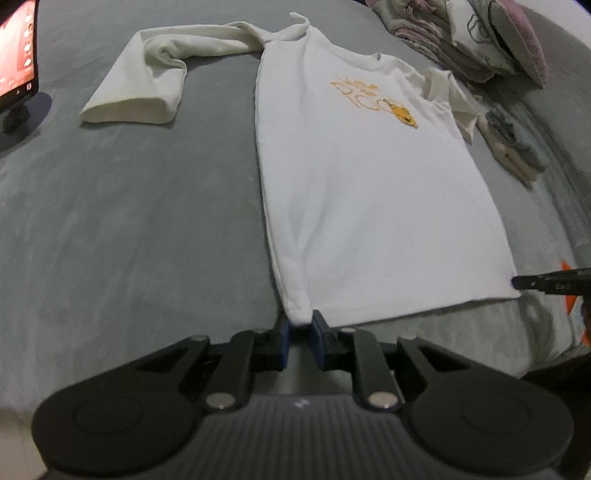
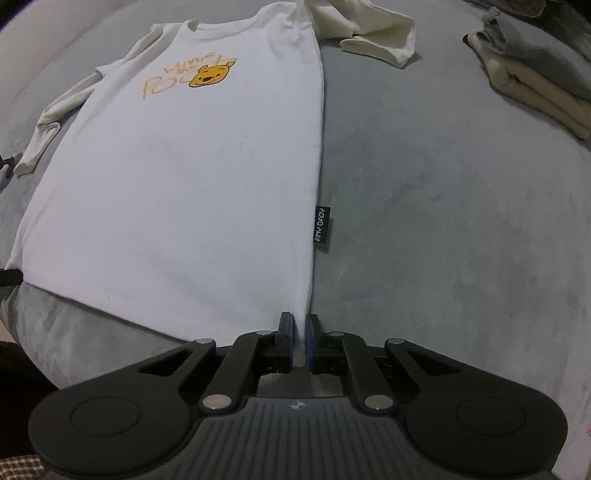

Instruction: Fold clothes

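Left gripper (image 1: 300, 320): black linkage nearest the lens, blue-padded fingers (image 1: 282, 341) set narrowly apart with the lower left hem corner of the white shirt (image 1: 369, 192) bunched between them. The corner sits in the gap; pad contact looks light, and a firm pinch cannot be confirmed.

Right gripper (image 2: 300, 322): jaws almost closed, the shirt's opposite hem corner pinched between the pads (image 2: 309, 343).

Shirt is laid flat, front up, on the grey bed cover (image 1: 129, 229), hem toward both cameras, collar at the far end. An orange bear-face print (image 2: 207, 75) with orange lettering is seen on the chest. A small black side label (image 2: 321, 229) sticks out from the seam just above the right gripper. One long sleeve (image 1: 147, 85) is spread out sideways in the left wrist view and doubled back on itself; the other sleeve (image 2: 55, 114) is seen lying along the body in the right wrist view.

Folded clothes, beige under grey (image 2: 535, 81), are stacked well apart from the shirt on the cover. A patterned bedding heap (image 1: 469, 33) lies at the far edge. A lit screen on a stand (image 1: 16, 55) is visible at the far left of the left wrist view.
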Demonstrator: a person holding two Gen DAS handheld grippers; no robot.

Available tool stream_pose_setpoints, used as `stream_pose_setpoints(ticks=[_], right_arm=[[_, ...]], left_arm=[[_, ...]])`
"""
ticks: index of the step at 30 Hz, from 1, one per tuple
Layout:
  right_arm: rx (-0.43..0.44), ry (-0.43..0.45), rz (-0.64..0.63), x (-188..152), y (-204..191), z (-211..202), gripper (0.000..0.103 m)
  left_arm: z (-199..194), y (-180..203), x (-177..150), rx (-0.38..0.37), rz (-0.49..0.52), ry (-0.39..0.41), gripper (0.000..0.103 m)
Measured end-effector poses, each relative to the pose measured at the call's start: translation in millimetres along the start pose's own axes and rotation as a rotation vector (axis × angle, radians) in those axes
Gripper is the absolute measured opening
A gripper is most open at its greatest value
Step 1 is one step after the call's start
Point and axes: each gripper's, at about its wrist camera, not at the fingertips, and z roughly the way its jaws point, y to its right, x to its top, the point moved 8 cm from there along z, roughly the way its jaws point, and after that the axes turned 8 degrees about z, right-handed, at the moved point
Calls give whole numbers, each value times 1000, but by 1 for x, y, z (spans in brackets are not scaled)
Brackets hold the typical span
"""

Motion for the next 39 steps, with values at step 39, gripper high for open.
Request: stream_pose_setpoints(ticks=[39], right_arm=[[233,222,-164,207,-199,42,37]], left_arm=[[19,-101,154,454,-119,357,59]])
